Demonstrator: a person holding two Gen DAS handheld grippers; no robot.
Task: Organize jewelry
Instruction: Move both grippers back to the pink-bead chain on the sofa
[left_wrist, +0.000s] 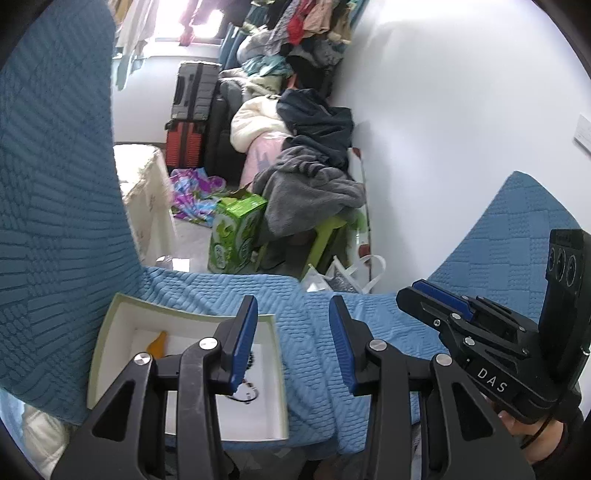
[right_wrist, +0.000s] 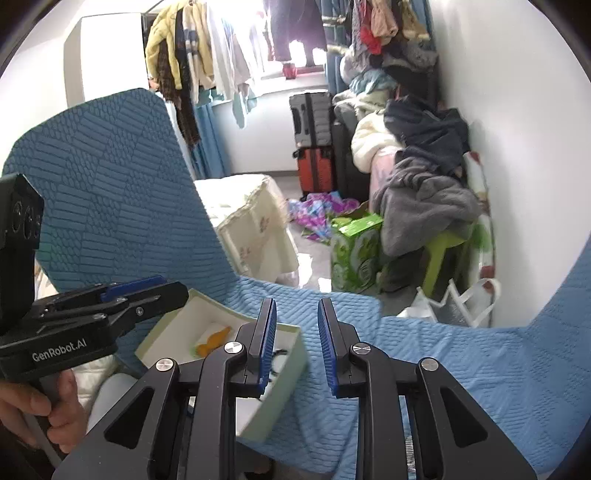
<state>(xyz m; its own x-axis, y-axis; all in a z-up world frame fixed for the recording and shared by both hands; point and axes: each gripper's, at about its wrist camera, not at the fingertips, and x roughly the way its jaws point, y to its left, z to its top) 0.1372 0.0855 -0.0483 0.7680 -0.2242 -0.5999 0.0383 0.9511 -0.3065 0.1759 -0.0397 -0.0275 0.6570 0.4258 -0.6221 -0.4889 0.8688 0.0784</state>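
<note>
Blue pads on both of my grippers fill the bottom of each view, and neither pair has anything between it. On my left gripper (left_wrist: 293, 343) the jaws stand apart with bare blue quilt (left_wrist: 314, 332) showing through the gap; my right gripper (right_wrist: 297, 343) is parted more narrowly, also empty.

What I am sorting sits in the white box (left_wrist: 110, 332), which lies open on the quilt, below and to the left of both grippers. Inside it I can make out a small orange piece (left_wrist: 157, 345) towards the far side and a dark, wiry thing (left_wrist: 245, 393) nearer me, partly hidden behind my left gripper's left finger (a bracelet or a hair tie, I cannot tell which).

Judging by the wrist views, my left gripper is the nearer one: the box runs under its left finger, while the right one sits off to the side, over open quilt. Any next reach into the box would go down and leftwards, and the dark piece seems the closer target
</note>
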